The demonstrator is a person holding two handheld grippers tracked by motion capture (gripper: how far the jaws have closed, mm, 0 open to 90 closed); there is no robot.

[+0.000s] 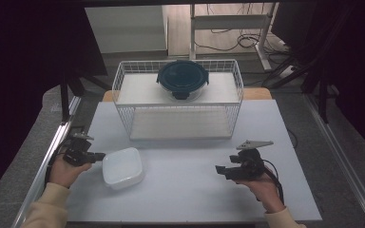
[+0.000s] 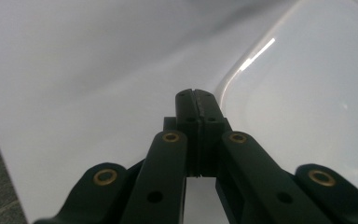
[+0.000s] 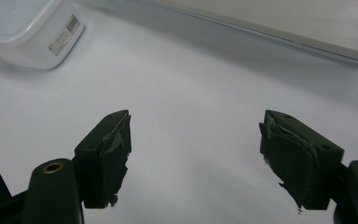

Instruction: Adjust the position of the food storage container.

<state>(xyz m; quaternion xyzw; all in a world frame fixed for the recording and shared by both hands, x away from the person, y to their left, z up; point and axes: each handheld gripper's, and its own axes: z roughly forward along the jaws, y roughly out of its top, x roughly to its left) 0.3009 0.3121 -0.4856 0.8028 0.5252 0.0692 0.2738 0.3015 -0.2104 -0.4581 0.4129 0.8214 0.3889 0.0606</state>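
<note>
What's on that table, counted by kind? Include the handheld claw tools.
White square plastic containers: 1
Round dark teal lidded containers: 1
White wire baskets: 1
Black handheld grippers, left shut and right open: 2
Total: 5

Square container (image 1: 122, 167) front-left on table (image 1: 185, 194), wire rack (image 1: 178, 97) behind, round container (image 1: 182, 79) seemingly on its top shelf

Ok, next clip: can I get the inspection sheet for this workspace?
Surface: white table, bare in front.
Job's things: white box, lidded, at front left.
Clutter: wire basket at the back, round dark-lidded container on top.
Grippers: left gripper shut, tips beside the box; right gripper open, holds nothing.
Cables: black cable trails from the right gripper.
Surroundings: dark curtains, floor cables behind.
</note>
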